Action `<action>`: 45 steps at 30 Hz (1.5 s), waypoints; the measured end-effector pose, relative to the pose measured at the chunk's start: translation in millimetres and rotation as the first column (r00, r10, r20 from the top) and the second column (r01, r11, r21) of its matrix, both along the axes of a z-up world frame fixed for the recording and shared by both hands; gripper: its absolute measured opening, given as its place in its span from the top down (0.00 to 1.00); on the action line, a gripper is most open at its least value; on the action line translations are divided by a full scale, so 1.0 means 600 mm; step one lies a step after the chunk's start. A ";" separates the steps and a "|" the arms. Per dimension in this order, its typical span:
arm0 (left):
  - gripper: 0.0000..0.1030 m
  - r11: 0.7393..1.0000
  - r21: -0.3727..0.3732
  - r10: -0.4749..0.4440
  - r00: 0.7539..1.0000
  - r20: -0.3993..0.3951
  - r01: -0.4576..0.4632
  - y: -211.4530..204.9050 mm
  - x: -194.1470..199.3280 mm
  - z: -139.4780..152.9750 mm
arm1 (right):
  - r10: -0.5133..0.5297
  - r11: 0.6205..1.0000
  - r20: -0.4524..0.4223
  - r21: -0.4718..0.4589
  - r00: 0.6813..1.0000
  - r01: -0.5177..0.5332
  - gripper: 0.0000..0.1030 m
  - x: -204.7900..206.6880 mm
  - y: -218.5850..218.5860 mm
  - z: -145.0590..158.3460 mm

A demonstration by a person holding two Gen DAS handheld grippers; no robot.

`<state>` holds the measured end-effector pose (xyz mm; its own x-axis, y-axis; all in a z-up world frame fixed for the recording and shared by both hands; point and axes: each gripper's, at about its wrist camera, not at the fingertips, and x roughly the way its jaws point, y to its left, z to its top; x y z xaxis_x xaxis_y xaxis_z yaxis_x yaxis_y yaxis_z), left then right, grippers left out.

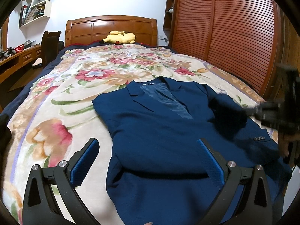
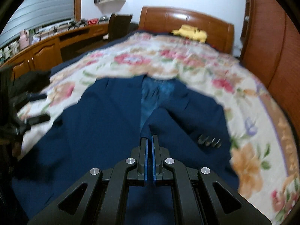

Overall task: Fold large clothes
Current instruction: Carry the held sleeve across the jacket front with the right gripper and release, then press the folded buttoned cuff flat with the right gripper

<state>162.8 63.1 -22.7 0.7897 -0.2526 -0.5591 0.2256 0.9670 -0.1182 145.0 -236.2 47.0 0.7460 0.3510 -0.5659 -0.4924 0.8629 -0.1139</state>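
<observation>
Navy blazer (image 1: 168,131) is lying face-up on near right part of floral bedspread (image 1: 65,93), collar twd far headboard (image 1: 110,28). Right claw (image 2: 149,138) is pinching a fabric fold at blazer's front edge, jaws nearly touching. Left claw (image 1: 150,159) is hovering w/ jaws wide, holding nothing.

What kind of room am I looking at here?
Most likely a bedroom: a bed with a wooden headboard and floral blanket, a slatted wooden wardrobe beside it, and a yellow plush toy by the headboard.
</observation>
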 end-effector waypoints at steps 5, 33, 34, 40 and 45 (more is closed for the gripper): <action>0.00 1.000 0.008 -0.008 1.000 -0.003 0.008 -0.007 0.002 -0.004 | -0.023 0.997 -0.091 -0.072 0.996 0.016 0.85 -0.001 0.010 -0.047; 0.00 1.000 0.023 -0.017 1.000 -0.008 0.017 -0.015 -0.002 -0.006 | -0.280 0.960 -0.063 -0.027 0.958 0.279 0.51 0.037 -0.068 -0.025; 0.00 1.000 0.022 -0.018 1.000 -0.009 0.018 -0.016 -0.002 -0.006 | -0.288 0.958 -0.083 -0.024 0.954 0.287 0.51 0.045 -0.070 -0.033; 0.00 0.999 0.028 -0.022 1.000 -0.015 0.022 -0.018 0.000 -0.012 | -0.275 0.958 -0.251 0.004 0.928 0.285 0.49 0.079 -0.071 -0.071; 0.00 0.999 0.029 -0.022 1.000 -0.015 0.023 -0.018 0.000 -0.011 | -0.246 0.967 -0.241 0.003 0.939 0.254 0.53 0.077 -0.063 -0.074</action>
